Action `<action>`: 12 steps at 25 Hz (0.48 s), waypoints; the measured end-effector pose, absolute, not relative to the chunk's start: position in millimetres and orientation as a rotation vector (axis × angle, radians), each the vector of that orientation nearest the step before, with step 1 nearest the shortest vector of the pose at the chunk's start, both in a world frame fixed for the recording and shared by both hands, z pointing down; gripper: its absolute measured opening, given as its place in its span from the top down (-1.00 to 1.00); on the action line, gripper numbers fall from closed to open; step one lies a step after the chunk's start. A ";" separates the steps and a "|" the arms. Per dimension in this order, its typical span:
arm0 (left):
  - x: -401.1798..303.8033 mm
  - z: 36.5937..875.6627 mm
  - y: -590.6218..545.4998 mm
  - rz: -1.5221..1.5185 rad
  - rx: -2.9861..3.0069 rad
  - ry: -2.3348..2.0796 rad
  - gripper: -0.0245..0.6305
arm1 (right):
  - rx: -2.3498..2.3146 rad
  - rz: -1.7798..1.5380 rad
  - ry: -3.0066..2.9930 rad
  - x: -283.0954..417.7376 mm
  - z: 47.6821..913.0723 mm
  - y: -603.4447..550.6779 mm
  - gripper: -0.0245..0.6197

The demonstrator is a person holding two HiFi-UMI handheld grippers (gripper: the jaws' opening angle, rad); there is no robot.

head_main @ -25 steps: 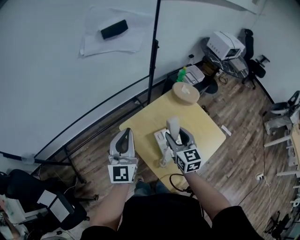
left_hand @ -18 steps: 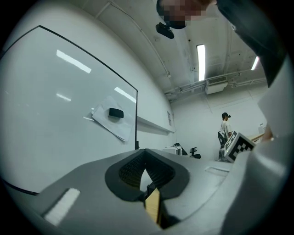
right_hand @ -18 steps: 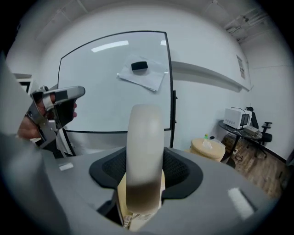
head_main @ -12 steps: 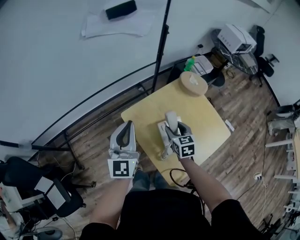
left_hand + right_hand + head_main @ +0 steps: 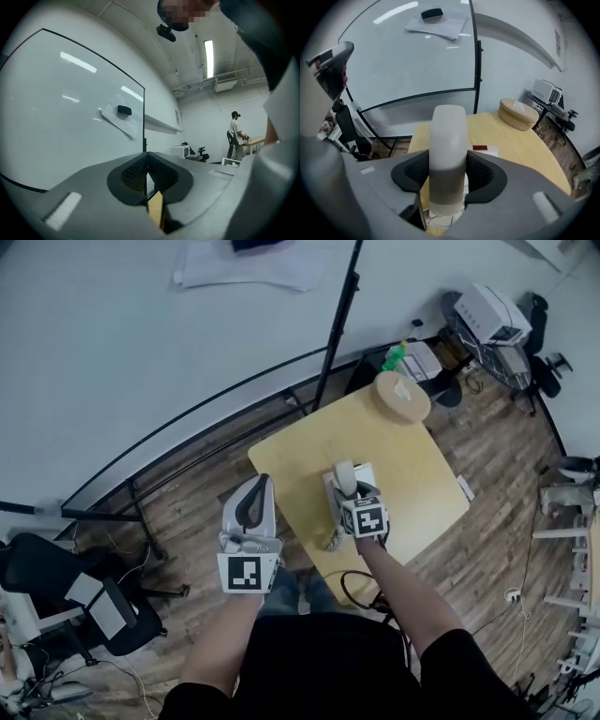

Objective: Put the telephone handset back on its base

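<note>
My right gripper (image 5: 350, 495) is shut on the white telephone handset (image 5: 343, 474) and holds it just above the white phone base (image 5: 364, 471) on the yellow table (image 5: 412, 460). In the right gripper view the handset (image 5: 447, 154) stands upright between the dark pads, which press on both its sides. The base (image 5: 492, 152), with a red label, shows right behind it. A coiled cord (image 5: 333, 540) hangs near the table's front edge. My left gripper (image 5: 258, 486) is shut and empty, off the table's left side, pointing at the whiteboard; its pads (image 5: 133, 174) meet.
A round wooden box (image 5: 402, 397) sits at the table's far corner (image 5: 518, 112). A black pole (image 5: 339, 310) stands behind the table against the whiteboard. Office chairs, a printer (image 5: 492, 315) and other gear are at the room's edges. A person stands far off in the left gripper view.
My right gripper has brought the handset down closer over the phone base. The left gripper has stayed about where it was. The head view has tilted a little.
</note>
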State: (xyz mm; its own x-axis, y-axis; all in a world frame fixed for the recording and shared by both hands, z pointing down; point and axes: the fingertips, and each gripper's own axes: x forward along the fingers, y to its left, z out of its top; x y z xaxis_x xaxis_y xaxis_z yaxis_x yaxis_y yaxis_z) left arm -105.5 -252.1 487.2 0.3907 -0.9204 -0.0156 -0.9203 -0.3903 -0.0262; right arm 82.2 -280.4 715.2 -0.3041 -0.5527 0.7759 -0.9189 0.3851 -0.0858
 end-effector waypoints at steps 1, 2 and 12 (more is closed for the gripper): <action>-106.1 489.0 -251.8 -0.005 -2.592 1.720 0.93 | 1.252 0.722 -1.961 83.2 721.8 -278.2 0.21; -106.7 490.4 -251.4 0.000 -2.590 1.725 0.93 | 1.243 0.733 -1.943 84.2 728.2 -275.8 0.21; -106.5 496.7 -247.6 0.007 -2.594 1.740 0.93 | 1.207 0.790 -1.838 89.0 752.7 -268.1 0.21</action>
State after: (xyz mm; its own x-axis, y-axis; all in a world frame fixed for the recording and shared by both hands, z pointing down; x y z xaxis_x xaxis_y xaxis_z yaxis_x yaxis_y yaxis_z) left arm -106.5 -247.6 496.7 0.3793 -0.9252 -0.0135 -0.9252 -0.3792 -0.0120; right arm 89.0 -268.1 752.7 -0.2414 -0.4443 0.8628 -0.9317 0.3549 -0.0779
